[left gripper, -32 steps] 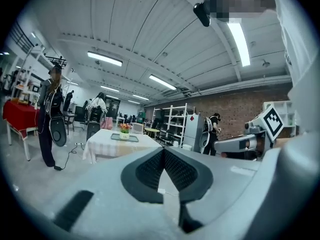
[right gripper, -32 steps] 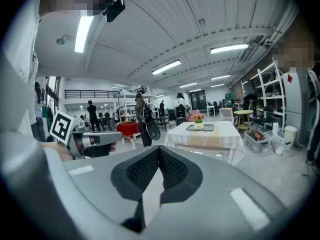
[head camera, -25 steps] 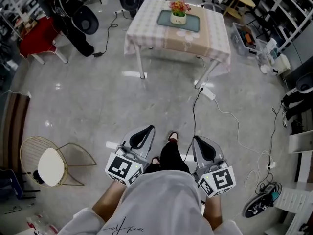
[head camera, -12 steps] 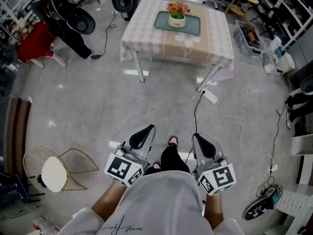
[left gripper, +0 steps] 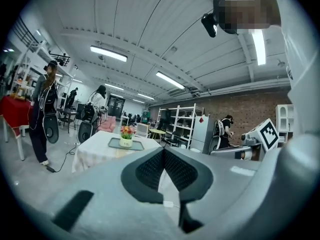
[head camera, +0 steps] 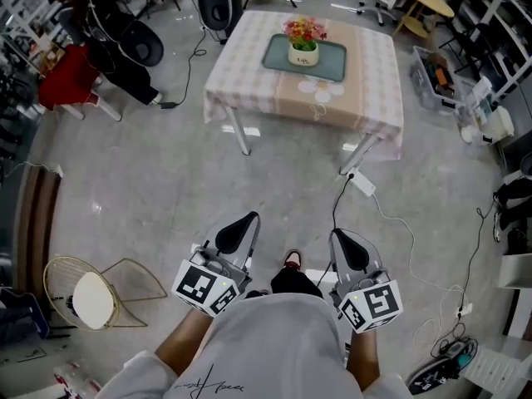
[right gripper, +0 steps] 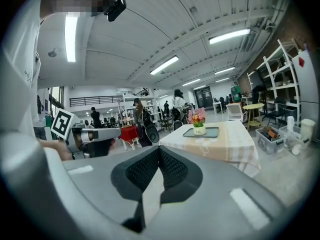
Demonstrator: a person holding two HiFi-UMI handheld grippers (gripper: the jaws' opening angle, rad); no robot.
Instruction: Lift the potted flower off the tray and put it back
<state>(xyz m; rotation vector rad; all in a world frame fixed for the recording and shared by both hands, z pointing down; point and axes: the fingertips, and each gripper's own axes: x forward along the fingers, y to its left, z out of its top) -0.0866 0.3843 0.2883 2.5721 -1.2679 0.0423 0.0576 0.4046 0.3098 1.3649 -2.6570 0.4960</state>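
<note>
head view, nearest: my left gripper (head camera: 236,236) and right gripper (head camera: 352,254) sit low in front of my waist, side by side, well apart from anything in the task.
jaws: both pairs are closed on nothing; each gripper view shows its pads pressed together with only the room beyond.
between: a wide stretch of floor (head camera: 166,181) with a white cable (head camera: 391,214) separates me from the bench (head camera: 357,90).
far end: the potted flower (head camera: 304,43) stands upright on the tray (head camera: 278,56), on the far half of the bench.
progress: by my reading nothing is done yet; the approach, the lift and the setting back all remain.
since earlier: the bench now sits lower and larger in the head view, so i have walked closer; the pot has not moved on its tray, and the jaws look just as closed.
</note>
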